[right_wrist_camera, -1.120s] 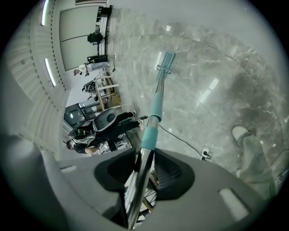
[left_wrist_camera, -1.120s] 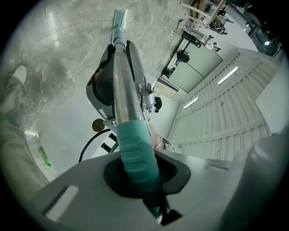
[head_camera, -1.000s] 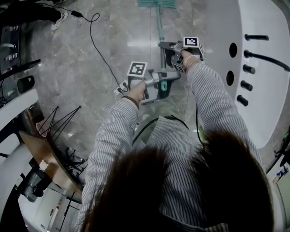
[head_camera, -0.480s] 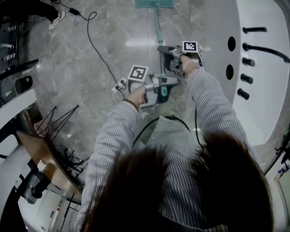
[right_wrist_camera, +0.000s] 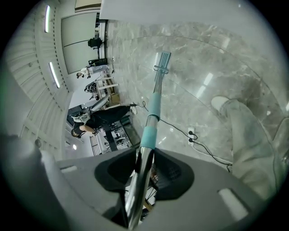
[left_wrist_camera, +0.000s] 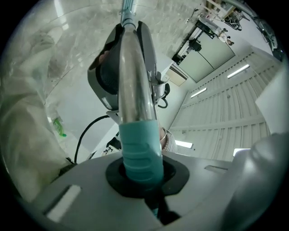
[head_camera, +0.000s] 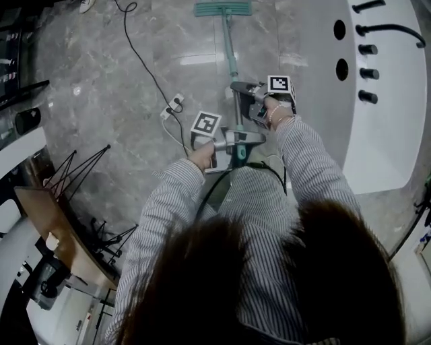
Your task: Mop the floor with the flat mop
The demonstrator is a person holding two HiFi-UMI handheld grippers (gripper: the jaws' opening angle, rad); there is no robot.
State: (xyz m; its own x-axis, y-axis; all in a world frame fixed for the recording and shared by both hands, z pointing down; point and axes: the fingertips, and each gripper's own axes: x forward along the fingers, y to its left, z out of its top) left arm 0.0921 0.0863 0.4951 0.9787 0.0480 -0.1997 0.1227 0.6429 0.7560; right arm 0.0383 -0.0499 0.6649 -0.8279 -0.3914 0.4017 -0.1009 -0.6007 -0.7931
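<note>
Head view — flat mop (head_camera: 223, 8) pulled back; L tongs (head_camera: 238, 140), R tongs (head_camera: 238, 89) clamp its handle (head_camera: 231, 54).

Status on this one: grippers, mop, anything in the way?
Left gripper shut on mop handle at its teal grip, right gripper shut lower on the metal shaft. Mop head on floor ahead. Power strip and cable lie left of handle.

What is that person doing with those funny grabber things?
A person is mopping. Each hand holds a tool, and both are clamped on the pole of the flat mop: the left tool on the teal grip at the near end, the right tool further along the shiny metal part. The mop head lies flat on the grey floor ahead. A power strip and its cable lie to the left.
</note>
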